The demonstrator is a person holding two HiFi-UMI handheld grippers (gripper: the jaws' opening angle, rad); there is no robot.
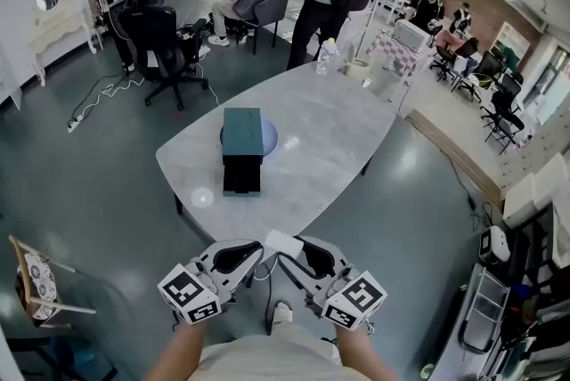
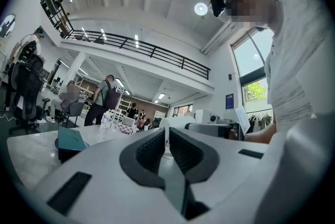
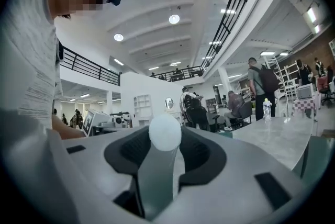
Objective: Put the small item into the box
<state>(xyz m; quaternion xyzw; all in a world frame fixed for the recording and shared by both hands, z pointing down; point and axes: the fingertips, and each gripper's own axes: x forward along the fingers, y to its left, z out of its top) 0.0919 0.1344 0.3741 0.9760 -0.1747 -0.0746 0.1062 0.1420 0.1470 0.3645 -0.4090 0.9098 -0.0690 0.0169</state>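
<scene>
A dark teal box (image 1: 242, 143) stands in the middle of the grey table (image 1: 338, 134), with a darker open part at its near end. It also shows in the left gripper view (image 2: 70, 139). Both grippers hang close together in front of the table's near edge, short of the box. My right gripper (image 1: 287, 247) (image 3: 165, 136) is shut on a small white rounded item (image 1: 283, 241) (image 3: 165, 131) at its tips. My left gripper (image 1: 261, 247) (image 2: 167, 136) points toward the right one, its pads almost together with only a thin slit, and I see nothing between them.
A round bluish mat (image 1: 268, 139) lies under the box. A water bottle (image 1: 326, 56) and small things stand at the table's far end. A black office chair (image 1: 162, 45) and several people are beyond it. A wooden chair (image 1: 36, 281) stands at the lower left.
</scene>
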